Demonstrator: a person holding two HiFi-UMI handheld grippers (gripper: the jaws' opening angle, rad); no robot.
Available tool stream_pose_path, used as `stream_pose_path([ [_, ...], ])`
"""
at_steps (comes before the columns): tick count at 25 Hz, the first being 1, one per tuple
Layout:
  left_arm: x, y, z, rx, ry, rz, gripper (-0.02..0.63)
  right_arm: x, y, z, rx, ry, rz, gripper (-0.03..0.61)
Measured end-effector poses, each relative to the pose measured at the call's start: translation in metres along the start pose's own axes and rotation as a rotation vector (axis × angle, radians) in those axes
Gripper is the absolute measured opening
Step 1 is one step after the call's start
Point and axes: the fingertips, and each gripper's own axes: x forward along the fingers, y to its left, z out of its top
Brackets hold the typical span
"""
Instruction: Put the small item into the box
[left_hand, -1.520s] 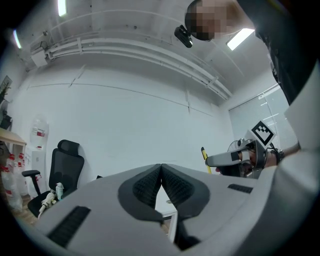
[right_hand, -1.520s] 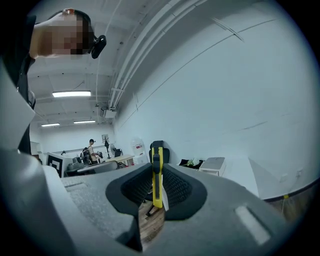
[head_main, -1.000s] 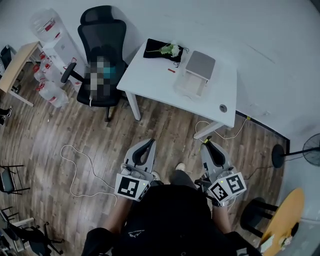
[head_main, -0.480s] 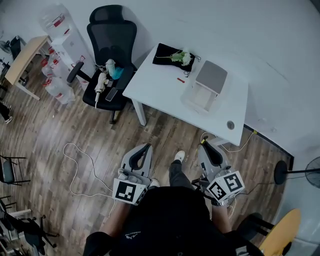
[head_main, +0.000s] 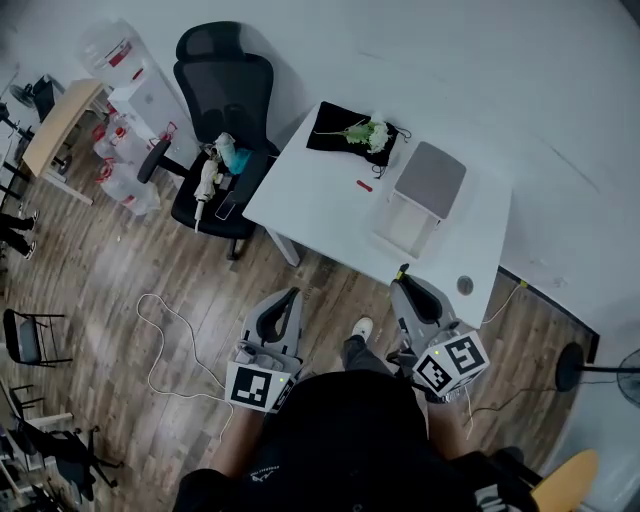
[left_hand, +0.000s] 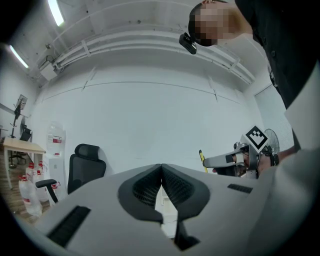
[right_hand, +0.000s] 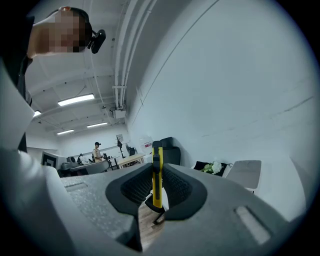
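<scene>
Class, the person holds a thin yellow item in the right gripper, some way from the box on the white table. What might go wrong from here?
1. The yellow item stands edge-on in the right gripper and sticks out past the jaws, so it may pivot or slip on the way.
2. The box sits near the front edge of the table, so a clumsy placement might nudge it off.

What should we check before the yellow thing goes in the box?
1. The yellow item is clamped in the right gripper: ok.
2. The left gripper is shut with nothing in it: ok.
3. The box has its lid raised: ok.
4. The right gripper is above the box: not ok, it is short of it, near the edge of the table.
5. Room inside the box: cannot tell.
</scene>
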Motion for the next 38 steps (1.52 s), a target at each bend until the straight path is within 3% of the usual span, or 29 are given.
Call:
stream_pose_path([
  [10,0.078,-0.013,0.000,-0.001,-0.014,0.072,0.005,0.022,-0.082,0.032,-0.004,-0.011,0.056,0.067],
  [18,0.133,-0.040,-0.004,0.009,-0.004,-0.041,0.005,0.010,-0.126,0.045,0.009,-0.050,-0.026,0.067],
  [23,0.172,-0.056,-0.013,-0.010,0.011,-0.162,0.005,-0.007,-0.157,0.045,0.020,-0.063,-0.146,0.067],
  [29,0.220,-0.068,-0.023,-0.022,0.027,-0.366,0.005,-0.023,-0.188,0.045,0.043,-0.102,-0.346,0.067],
  [38,0.308,-0.056,-0.017,-0.023,0.070,-0.675,0.005,0.007,-0.214,0.056,0.108,-0.126,-0.609,0.067],
])
